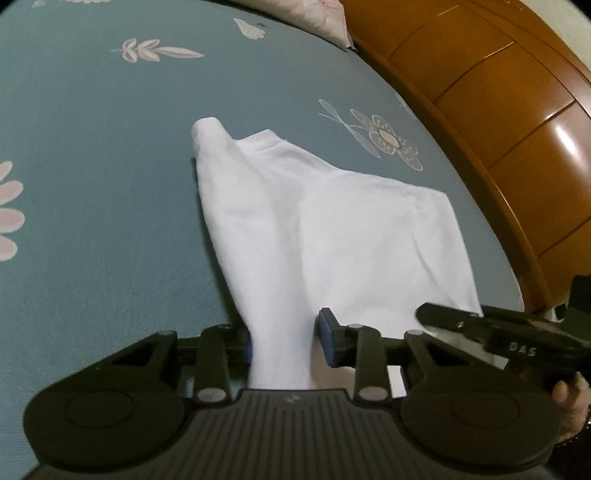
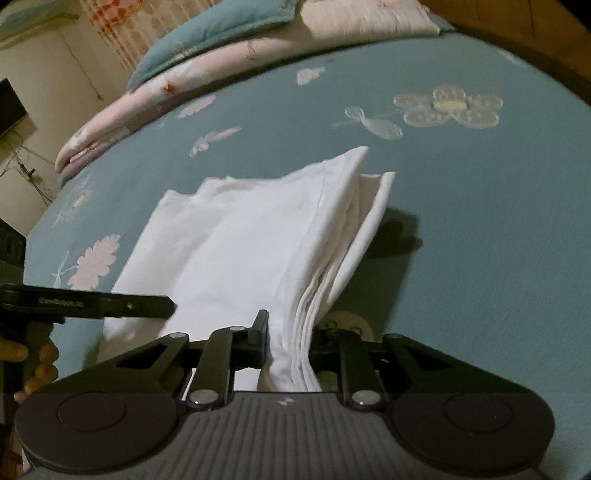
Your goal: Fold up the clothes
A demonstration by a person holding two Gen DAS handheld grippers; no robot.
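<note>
The left gripper (image 1: 284,341) is holding a gathered strip of the white garment (image 1: 314,229) between its blue pads; the cloth is lying against the left pad, while a sliver of gap is showing beside the right pad (image 1: 327,339), so I cannot tell how firmly it is pinching. The right gripper (image 2: 290,345) is clamping a thick stack of folded white layers, the fabric bunching tightly between its fingers.

Each camera is catching the other tool at its edge: the left wrist view is showing the right gripper's black finger and a bit of the person's hand (image 1: 567,402) at the lower right, and the right wrist view is showing the left tool's finger and fingertips at the lower left.

Further out, the garment is stretching away from both grippers, its near end lifted and its far end resting on the teal floral bedsheet (image 1: 92,147). Only the right view is revealing the layered edges of the fold and the shadow under its right side. Only the left view is showing the wooden headboard (image 1: 498,110) clearly. Beyond, the right view is taking in a folded quilt (image 2: 155,92) and a teal pillow (image 2: 221,26) at the bed's far edge.
</note>
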